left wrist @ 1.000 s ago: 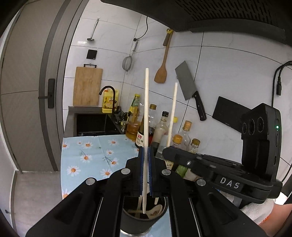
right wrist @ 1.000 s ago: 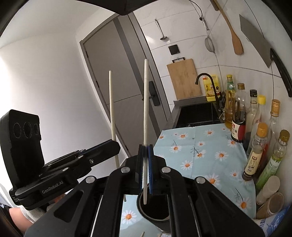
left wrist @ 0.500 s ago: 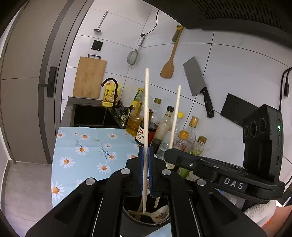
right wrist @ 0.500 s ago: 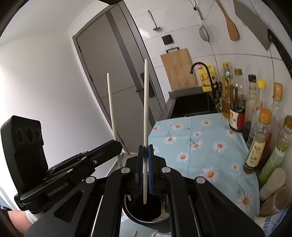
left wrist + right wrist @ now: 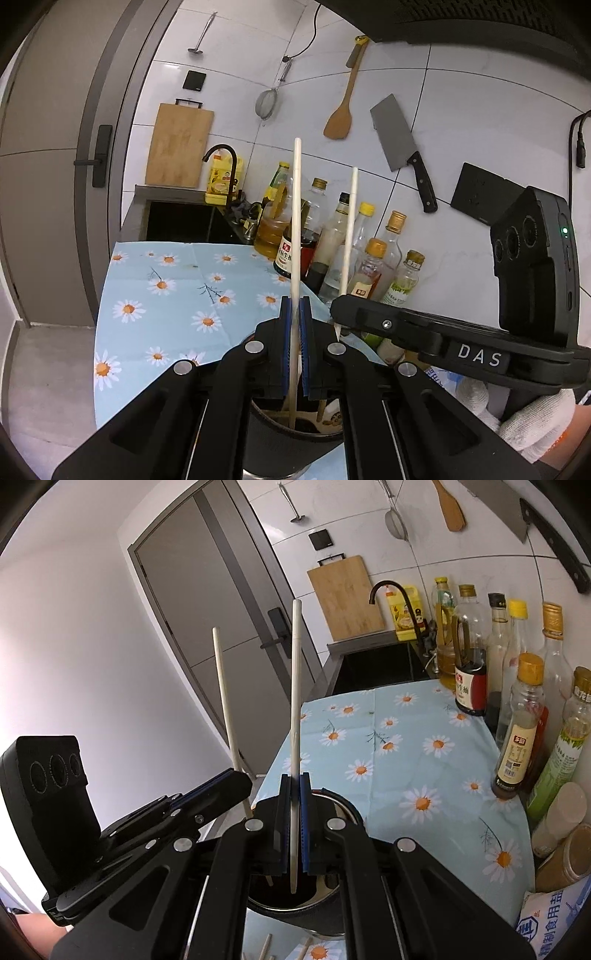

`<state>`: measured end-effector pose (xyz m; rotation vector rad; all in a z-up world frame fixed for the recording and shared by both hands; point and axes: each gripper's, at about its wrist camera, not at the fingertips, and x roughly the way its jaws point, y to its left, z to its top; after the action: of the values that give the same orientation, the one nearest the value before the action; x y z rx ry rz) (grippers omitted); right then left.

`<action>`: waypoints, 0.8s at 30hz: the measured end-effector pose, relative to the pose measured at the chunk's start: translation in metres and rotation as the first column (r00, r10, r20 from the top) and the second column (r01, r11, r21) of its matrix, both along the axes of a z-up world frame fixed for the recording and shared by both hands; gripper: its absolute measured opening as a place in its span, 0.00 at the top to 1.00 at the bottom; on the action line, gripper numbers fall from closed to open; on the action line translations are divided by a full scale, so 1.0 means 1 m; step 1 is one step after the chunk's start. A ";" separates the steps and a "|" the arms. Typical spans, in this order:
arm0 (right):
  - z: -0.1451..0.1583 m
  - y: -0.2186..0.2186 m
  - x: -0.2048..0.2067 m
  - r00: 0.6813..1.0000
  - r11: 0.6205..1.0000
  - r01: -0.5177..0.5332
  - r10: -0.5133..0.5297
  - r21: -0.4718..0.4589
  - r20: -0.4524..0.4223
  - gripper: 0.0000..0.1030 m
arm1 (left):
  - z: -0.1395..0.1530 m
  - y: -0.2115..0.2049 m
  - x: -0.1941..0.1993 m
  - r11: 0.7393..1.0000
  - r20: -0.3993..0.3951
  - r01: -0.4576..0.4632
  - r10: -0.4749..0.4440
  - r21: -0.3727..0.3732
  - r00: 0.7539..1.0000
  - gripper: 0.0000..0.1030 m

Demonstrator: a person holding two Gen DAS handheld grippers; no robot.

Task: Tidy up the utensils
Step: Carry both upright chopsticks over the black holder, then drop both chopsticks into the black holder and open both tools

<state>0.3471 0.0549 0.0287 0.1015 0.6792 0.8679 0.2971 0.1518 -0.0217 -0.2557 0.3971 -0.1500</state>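
Observation:
My left gripper (image 5: 294,347) is shut on a pale chopstick (image 5: 295,221) held upright, its lower tip inside a dark utensil cup (image 5: 291,446). The cup holds a spoon and other sticks. My right gripper (image 5: 294,823) is shut on a second pale chopstick (image 5: 295,686), also upright, its tip over the same cup (image 5: 295,904). Each gripper shows in the other's view: the right one (image 5: 424,332) with its chopstick (image 5: 349,229), the left one (image 5: 177,812) with its chopstick (image 5: 225,694).
A row of sauce and oil bottles (image 5: 332,236) stands along the tiled wall on the daisy-print cloth (image 5: 173,291). A sink with a black tap (image 5: 221,162) lies beyond. More chopsticks (image 5: 266,949) lie on the cloth below the cup. A cleaver (image 5: 399,136) and spatula hang above.
Both grippers have come lower and closer over the cup, each still holding its chopstick upright; the chopstick tips sit deeper toward the cup.

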 end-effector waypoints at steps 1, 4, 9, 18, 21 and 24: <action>0.000 -0.001 0.000 1.000 1.000 -0.001 0.001 0.006 -0.006 0.94 | 0.000 0.000 -0.001 1.000 -0.004 -0.006 0.006 -0.001 1.000 0.96; -0.001 -0.004 0.000 1.000 1.000 0.008 -0.008 0.015 -0.025 0.93 | -0.001 0.002 -0.003 1.000 -0.018 -0.008 0.008 -0.004 1.000 0.96; -0.002 -0.009 0.001 0.998 1.000 0.024 -0.023 0.017 -0.054 0.83 | -0.001 0.004 -0.008 1.000 -0.032 -0.004 0.004 -0.007 0.999 0.90; 0.010 -0.020 -0.008 0.999 0.999 0.035 -0.033 0.032 -0.043 0.83 | 0.005 0.005 -0.015 1.000 -0.039 -0.019 0.019 -0.006 0.999 0.87; 0.014 -0.021 -0.012 0.999 0.999 0.024 -0.023 0.032 -0.043 0.83 | 0.009 0.004 -0.018 1.000 -0.033 -0.025 0.025 0.001 0.999 0.87; 0.020 -0.022 -0.021 1.000 1.000 0.005 -0.004 0.019 -0.029 0.83 | 0.016 0.003 -0.029 1.000 -0.022 -0.027 0.027 0.000 0.999 0.86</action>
<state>0.3261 0.0329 0.0489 0.1327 0.6976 0.8698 0.2683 0.1546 -0.0057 -0.2627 0.4148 -0.1206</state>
